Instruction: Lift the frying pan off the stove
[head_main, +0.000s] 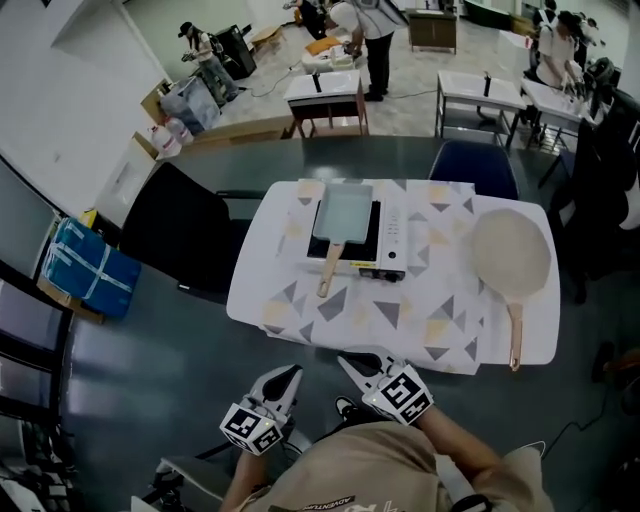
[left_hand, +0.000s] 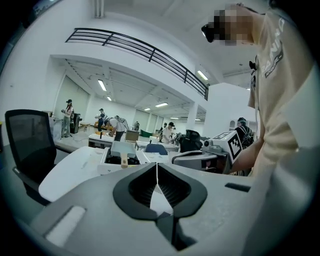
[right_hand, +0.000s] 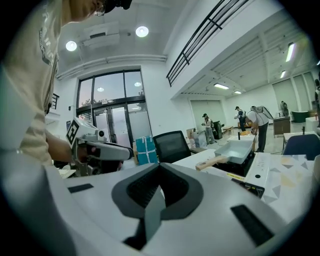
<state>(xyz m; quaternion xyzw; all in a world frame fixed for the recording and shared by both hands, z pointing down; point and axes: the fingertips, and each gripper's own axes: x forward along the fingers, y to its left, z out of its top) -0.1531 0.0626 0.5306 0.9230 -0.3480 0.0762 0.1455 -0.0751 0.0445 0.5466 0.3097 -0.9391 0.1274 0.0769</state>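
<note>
A grey rectangular frying pan (head_main: 343, 212) sits on the portable stove (head_main: 385, 240) at the middle of the white patterned table (head_main: 300, 310), its wooden handle (head_main: 328, 272) pointing toward me. Both grippers hang low by my body, well short of the table. The left gripper (head_main: 289, 374) and right gripper (head_main: 346, 362) are shut and hold nothing. From the left gripper (left_hand: 157, 172) the pan (left_hand: 121, 149) is far ahead. From the right gripper (right_hand: 159, 166) the pan (right_hand: 237, 149) lies ahead to the right.
A round beige pan (head_main: 510, 250) with a long wooden handle lies on the table's right side. A black office chair (head_main: 185, 235) stands left of the table and a blue chair (head_main: 478, 165) behind it. A blue box (head_main: 85, 270) sits at the left wall. People work at far tables.
</note>
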